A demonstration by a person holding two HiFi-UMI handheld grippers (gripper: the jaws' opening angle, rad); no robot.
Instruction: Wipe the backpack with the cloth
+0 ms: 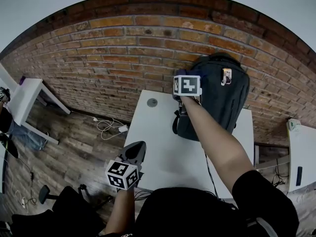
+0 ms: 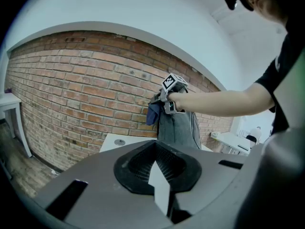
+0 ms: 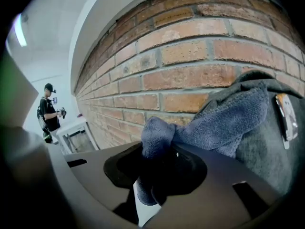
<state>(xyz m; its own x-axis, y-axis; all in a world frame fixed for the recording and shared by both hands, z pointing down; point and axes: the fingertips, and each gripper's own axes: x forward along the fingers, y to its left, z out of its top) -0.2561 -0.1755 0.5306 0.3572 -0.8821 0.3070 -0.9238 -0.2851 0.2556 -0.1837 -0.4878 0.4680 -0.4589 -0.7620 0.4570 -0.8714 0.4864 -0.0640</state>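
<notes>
Wiping looks underway but early, I'd say. The right gripper (image 3: pixel 153 175) is clamped on the cloth (image 3: pixel 224 120) and presses it to the upper left edge of the backpack (image 1: pixel 219 100), which stands upright at the far side of the tabletop (image 1: pixel 163 147) against the brick wall (image 1: pixel 113 58). Most of the front probably isn't done yet. The left gripper (image 1: pixel 134 154) hangs at the near left, jaws together, holding nothing.

Blue cloth (image 3: pixel 224 123) — dark grey backpack (image 1: pixel 217 102)
</notes>
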